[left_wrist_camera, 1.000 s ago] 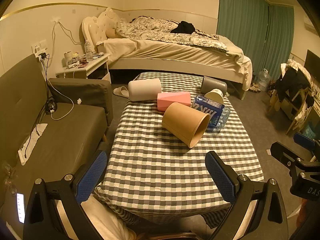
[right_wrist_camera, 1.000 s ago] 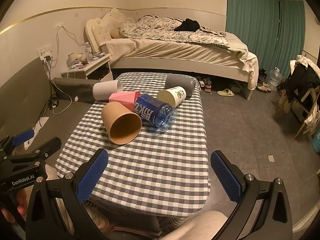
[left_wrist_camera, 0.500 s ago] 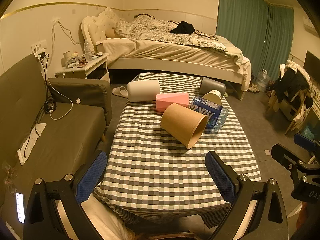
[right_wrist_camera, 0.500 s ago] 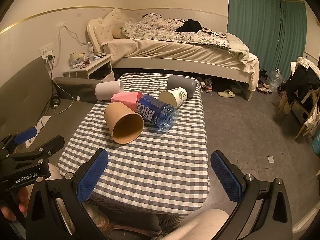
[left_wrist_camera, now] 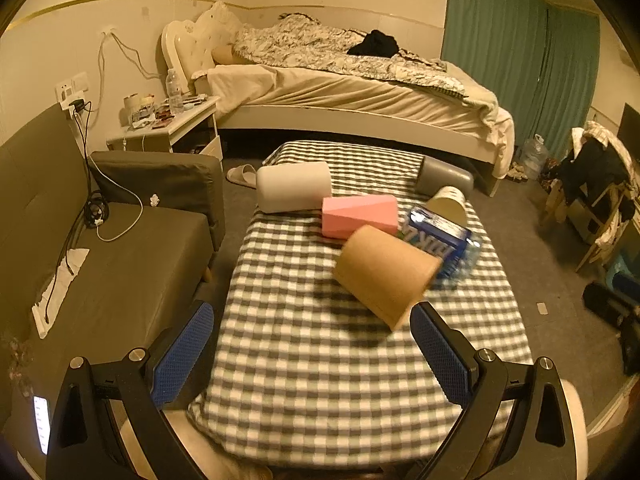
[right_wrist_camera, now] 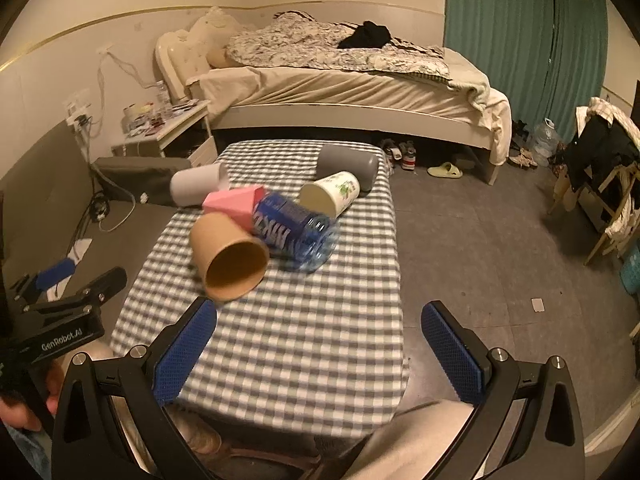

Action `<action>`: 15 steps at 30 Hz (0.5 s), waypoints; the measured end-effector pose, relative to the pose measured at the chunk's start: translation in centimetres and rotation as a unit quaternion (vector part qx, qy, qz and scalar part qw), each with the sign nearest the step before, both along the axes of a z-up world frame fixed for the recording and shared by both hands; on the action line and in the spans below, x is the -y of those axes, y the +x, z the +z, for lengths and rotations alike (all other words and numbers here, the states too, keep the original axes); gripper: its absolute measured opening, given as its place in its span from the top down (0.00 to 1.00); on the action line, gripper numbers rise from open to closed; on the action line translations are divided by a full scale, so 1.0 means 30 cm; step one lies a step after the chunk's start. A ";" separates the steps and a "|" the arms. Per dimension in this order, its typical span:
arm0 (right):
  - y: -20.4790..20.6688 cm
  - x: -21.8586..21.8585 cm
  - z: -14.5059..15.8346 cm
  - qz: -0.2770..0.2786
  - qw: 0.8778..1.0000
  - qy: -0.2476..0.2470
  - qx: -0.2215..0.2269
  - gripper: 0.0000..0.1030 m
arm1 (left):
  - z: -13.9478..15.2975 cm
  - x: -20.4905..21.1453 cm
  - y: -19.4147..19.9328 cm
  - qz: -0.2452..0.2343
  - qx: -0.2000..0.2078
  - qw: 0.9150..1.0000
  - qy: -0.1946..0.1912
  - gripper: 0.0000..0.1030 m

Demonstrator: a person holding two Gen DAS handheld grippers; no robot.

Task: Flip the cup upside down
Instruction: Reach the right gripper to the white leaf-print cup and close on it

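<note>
the tan paper cup [right_wrist_camera: 228, 258] lies on its side on the grey checked table [right_wrist_camera: 320, 340], touching the blue-labelled plastic bottle [right_wrist_camera: 296, 232]. it looks light and crushable; grip gently across the rim. left gripper [left_wrist_camera: 312, 354] and right gripper [right_wrist_camera: 318, 350] both gape empty.

I'm looking from the near end of the checkered table [left_wrist_camera: 320, 360] in both views, facing toward the bed [left_wrist_camera: 360, 92] at 12 o'clock. My left camera is sitting over the near-left corner, my right over the near-right. Both are sharing the tabletop; the brown cup [left_wrist_camera: 384, 276] [right_wrist_camera: 228, 256] is lying at 1 o'clock left, 11 o'clock right.
</note>
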State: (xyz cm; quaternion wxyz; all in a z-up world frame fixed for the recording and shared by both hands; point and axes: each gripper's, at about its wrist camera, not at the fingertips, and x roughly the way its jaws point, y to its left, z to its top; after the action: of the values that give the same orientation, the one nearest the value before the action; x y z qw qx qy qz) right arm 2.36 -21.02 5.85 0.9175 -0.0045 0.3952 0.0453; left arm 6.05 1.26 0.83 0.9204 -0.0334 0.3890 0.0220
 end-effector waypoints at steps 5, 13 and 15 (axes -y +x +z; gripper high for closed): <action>0.190 0.034 0.005 -0.020 0.999 0.026 -0.021 0.00 | -0.024 -0.032 0.143 0.010 -0.013 1.000 -0.001 0.01; 0.591 0.019 -0.075 -0.053 0.995 0.036 -0.077 0.00 | -0.077 -0.075 0.392 0.019 -0.026 0.999 0.020 0.01; 0.679 0.002 -0.114 -0.058 0.993 0.039 -0.095 0.00 | -0.096 -0.095 0.445 0.024 -0.033 0.999 0.019 0.01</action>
State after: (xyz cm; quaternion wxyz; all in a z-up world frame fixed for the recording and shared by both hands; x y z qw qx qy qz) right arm 22.72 -21.08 2.44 0.8764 0.0586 0.4780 0.0072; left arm 19.39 4.12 -2.05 0.9068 -0.0245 0.4175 0.0523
